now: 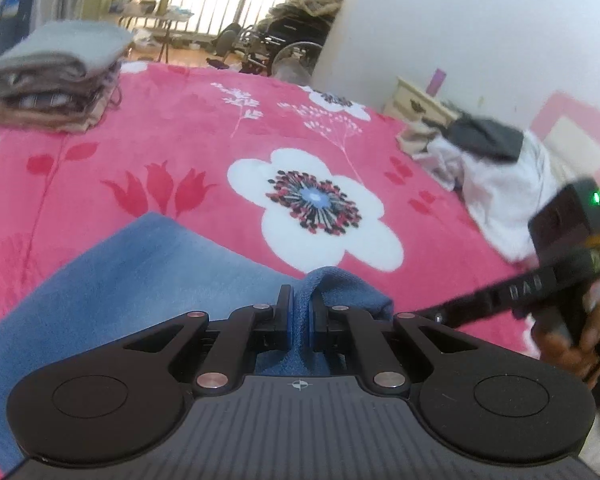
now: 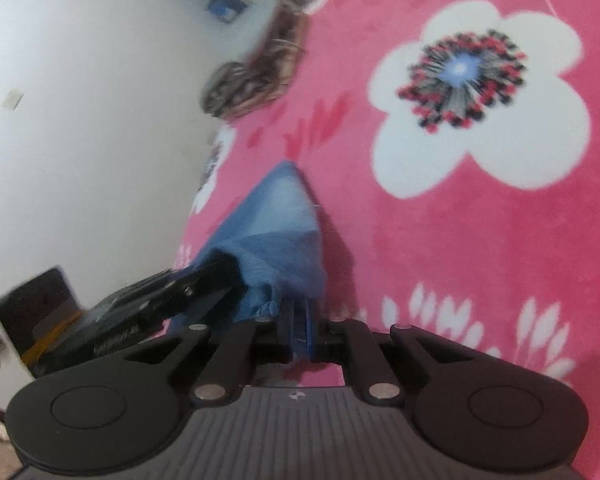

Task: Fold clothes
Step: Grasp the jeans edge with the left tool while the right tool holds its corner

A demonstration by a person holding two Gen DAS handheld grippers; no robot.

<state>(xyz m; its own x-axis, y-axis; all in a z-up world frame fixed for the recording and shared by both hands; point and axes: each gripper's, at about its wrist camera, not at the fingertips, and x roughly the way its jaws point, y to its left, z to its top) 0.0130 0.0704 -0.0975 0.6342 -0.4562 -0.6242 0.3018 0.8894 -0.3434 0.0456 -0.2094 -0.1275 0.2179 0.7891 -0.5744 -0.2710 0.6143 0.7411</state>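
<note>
Left wrist view. The left gripper [image 1: 300, 312] is being shown with its jaws drawn together on a raised fold of the blue garment [image 1: 112, 280]; the cloth is being pinched between the two black fingers [image 1: 284, 316] and is bunching up above them. The rest of the garment is being spread flat to the left of the gripper, on the pink floral blanket [image 1: 204, 120] by which the bed is being covered. The right gripper [image 1: 424, 314] is being seen at the right edge, carried by a hand [image 1: 580, 344], with its tip lying against the same blue fold; its green light is being shown lit. A stack of folded clothes [image 1: 52, 80] is being kept at the far left of the blanket, and a heap of unfolded white and grey clothes [image 1: 488, 168] at the far right, well apart from the garment. A small cream cabinet [image 1: 416, 102] is being shown against the white wall behind the heap.

Right wrist view. The picture is being tilted, the blanket [image 2: 460, 240] filling its right side. The right gripper [image 2: 298, 330] is being shown clamped on an edge of the blue garment [image 2: 276, 232], a thin layer of cloth being held between its closed fingers. The left gripper [image 2: 216, 280] is being seen just beside it at the left, with blue fabric wrapped around its tip. The garment is being held up off the blanket between both tools.
</note>
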